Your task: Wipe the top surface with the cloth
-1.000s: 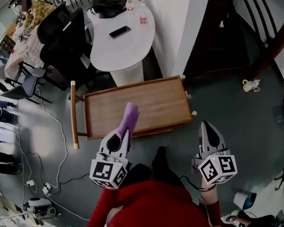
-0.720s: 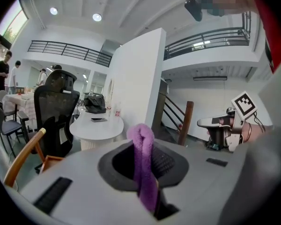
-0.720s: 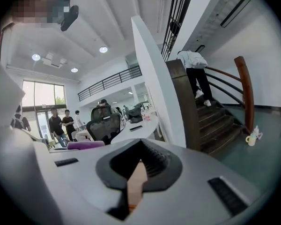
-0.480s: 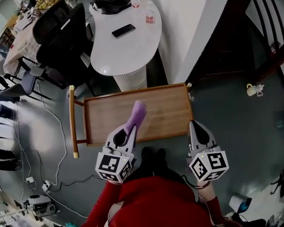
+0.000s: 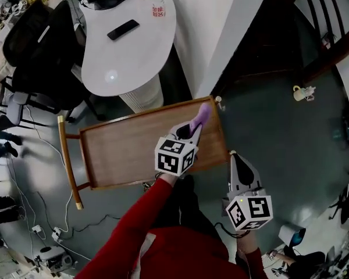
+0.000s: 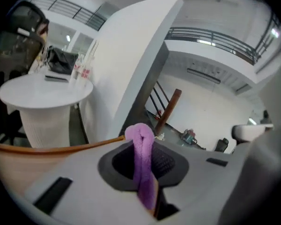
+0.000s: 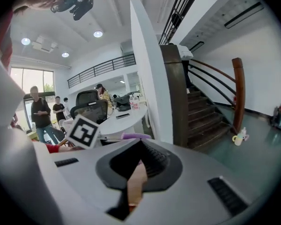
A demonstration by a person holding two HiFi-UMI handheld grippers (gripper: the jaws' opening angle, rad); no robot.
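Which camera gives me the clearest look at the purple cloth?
The left gripper view: the purple cloth fills the centre, pinched in the jaws of the left gripper. The head view shows only its tip, near the far right corner of the wooden cart. The right gripper view catches a purple sliver.

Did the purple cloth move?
Yes. The cloth in the left tongs went from the middle of the cart toward its far right corner.
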